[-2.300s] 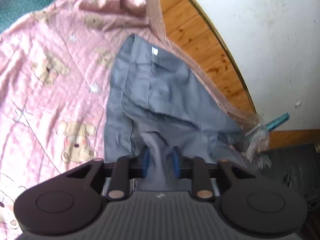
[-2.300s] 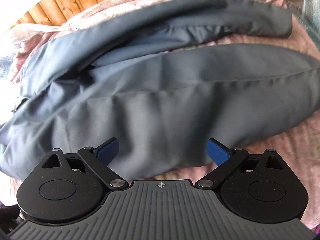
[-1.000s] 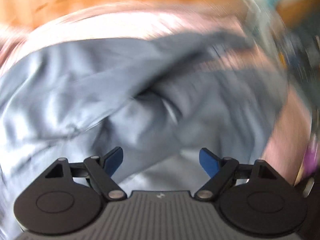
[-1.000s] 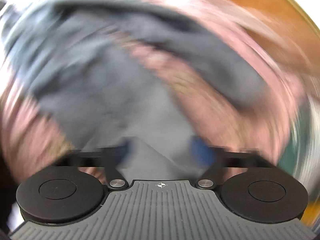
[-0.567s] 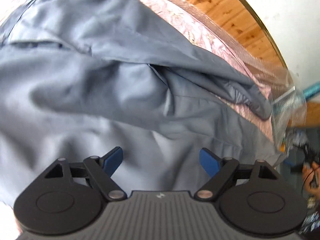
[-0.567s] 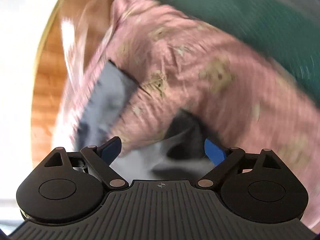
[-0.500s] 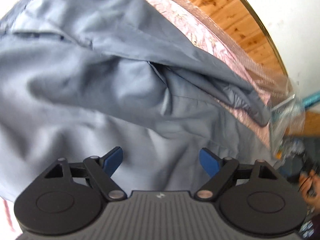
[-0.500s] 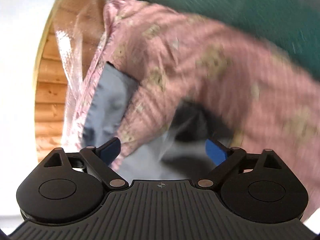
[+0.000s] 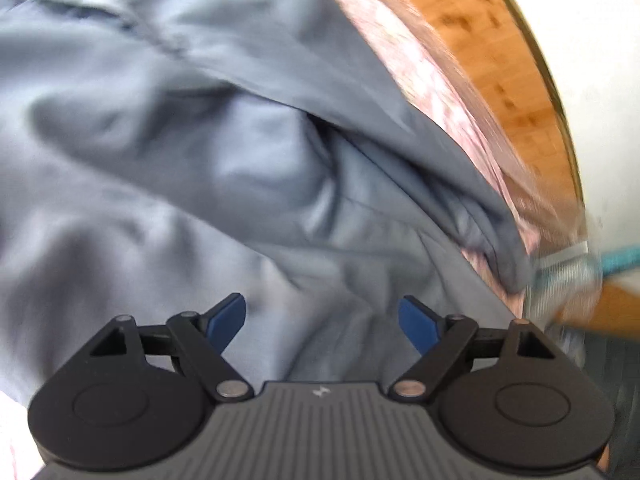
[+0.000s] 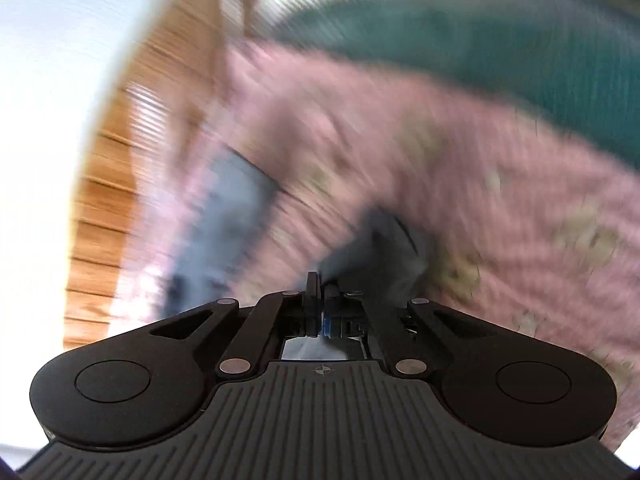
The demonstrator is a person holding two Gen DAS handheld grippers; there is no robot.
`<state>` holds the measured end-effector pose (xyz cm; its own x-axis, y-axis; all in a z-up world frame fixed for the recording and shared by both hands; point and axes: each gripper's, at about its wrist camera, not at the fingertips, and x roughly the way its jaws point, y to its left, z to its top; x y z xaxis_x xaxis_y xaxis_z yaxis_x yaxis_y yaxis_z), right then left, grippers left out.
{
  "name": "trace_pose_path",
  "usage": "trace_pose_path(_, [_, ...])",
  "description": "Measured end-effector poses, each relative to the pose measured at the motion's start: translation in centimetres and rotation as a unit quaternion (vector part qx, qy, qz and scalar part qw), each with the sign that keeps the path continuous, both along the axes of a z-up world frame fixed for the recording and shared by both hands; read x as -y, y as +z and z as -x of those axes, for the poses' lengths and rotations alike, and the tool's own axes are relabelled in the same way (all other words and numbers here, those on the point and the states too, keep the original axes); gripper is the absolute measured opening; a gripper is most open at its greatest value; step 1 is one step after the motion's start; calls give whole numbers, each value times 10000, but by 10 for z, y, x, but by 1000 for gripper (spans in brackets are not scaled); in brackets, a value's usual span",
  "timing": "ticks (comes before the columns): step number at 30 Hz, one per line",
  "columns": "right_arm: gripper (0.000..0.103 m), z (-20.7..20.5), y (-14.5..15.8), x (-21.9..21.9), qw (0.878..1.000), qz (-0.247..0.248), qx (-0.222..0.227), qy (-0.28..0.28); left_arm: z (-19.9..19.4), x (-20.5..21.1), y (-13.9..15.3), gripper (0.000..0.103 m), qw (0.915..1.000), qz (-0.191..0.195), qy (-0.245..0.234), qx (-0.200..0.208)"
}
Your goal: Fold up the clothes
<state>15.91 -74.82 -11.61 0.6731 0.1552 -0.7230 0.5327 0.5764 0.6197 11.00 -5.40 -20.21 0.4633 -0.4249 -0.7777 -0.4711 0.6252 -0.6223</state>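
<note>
Two grippers in my feeds, w/ one grey garment point(image 9: 248, 184) as the job. Left gripper point(image 9: 322, 316) has its blue fingers point(image 9: 226, 318) wide apart, nothing between them; it hangs just above the crumpled grey cloth, which fills most of the left view in loose folds and ridges. I can't tell if the tips touch the fabric. Along the garment's far right edge I see a strip of pink blanket point(image 9: 424, 68), then wood paneling point(image 9: 500, 52) and a white wall point(image 9: 592, 60) beyond. Teal object point(image 9: 624, 260) at far right, too blurred to name.

Right view is badly smeared. Right gripper point(image 10: 320, 304) has its fingers point(image 10: 312, 300) pressed together, clamped on a bit of the garment point(image 10: 380, 248): dark grey cloth bunches up right at the tips and pale fabric shows behind them, inside the gripper frame. Another grey patch of the garment lies farther left on the pink blanket point(image 10: 460, 152), which spreads across the mid view. Teal cover point(image 10: 500, 40) sits past the blanket, up top. Wood paneling point(image 10: 120, 160) and bright wall point(image 10: 48, 80) on the left.
</note>
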Motion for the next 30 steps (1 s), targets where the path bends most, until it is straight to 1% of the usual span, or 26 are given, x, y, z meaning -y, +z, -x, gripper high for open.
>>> trace_pose_path(1, [0,8,24,-2,9991,195,382,76,1,-5,-5,87,9997,107,205,-93])
trace_pose_path(2, [0,12,44,-5,9969,415,638,184,1,-9,-9,87,9991,139,359,-192])
trace_pose_path(3, [0,15,60,-8,9941,620,841,300,2,-12,-12,87,9983,133,488,-294])
trace_pose_path(4, [0,16,65,-10,9927,765,830,431,2,-15,-15,87,9972,127,617,-396])
trace_pose_path(6, [0,20,50,-9,9937,881,484,499,1,-17,-17,91,9965,83,660,-500])
trace_pose_path(8, [0,26,23,-3,9953,852,54,453,1,-18,-18,93,9959,87,653,-623])
trace_pose_path(10, [0,35,-2,1,9944,903,-308,461,0,-20,-18,93,9951,103,640,-747])
trace_pose_path(13, [0,46,-28,2,9879,1202,-671,716,4,-24,-23,94,9930,188,797,-853])
trace_pose_path(14, [0,47,-31,0,9841,1315,-791,897,5,-26,-25,94,9914,264,906,-903])
trace_pose_path(16, [4,45,-36,2,9766,1469,-954,1244,7,-28,-33,94,9873,427,1141,-1024])
trace_pose_path(18, [34,39,-32,-3,9558,2134,-1096,1699,4,-30,-40,94,9833,542,1331,-1119])
trace_pose_path(19, [36,36,-30,-7,9412,2503,-1161,1950,3,-30,-43,94,9814,588,1414,-1157])
trace_pose_path(20, [38,34,-26,-15,9176,3011,-1204,2298,0,-30,-47,95,9793,619,1488,-1223])
trace_pose_path(22, [52,31,-20,-33,8605,3963,-1205,2965,-7,-29,-56,95,9751,643,1606,-1390])
trace_pose_path(23, [64,30,-18,-40,8398,4254,-1143,3173,-10,-29,-61,96,9731,630,1646,-1482])
trace_pose_path(24, [71,29,-16,-48,8176,4538,-1079,3375,-14,-28,-64,103,9721,660,1703,-1473])
trace_pose_path(25, [74,28,-15,-55,7966,4777,-1002,3565,-19,-26,-64,103,9710,613,1741,-1518])
trace_pose_path(26, [79,26,-15,-63,7858,4861,-885,3722,-24,-24,-63,103,9696,517,1745,-1636])
trace_pose_path(28, [84,22,-14,-78,7759,4854,-648,3977,-27,-20,-61,103,9672,385,1820,-1730])
trace_pose_path(29, [85,21,-13,-86,7712,4840,-531,4102,-26,-19,-59,93,9648,304,1902,-1790])
trace_pose_path(30, [86,20,-14,-95,7681,4795,-418,4222,-24,-17,-57,75,9627,179,1941,-1875])
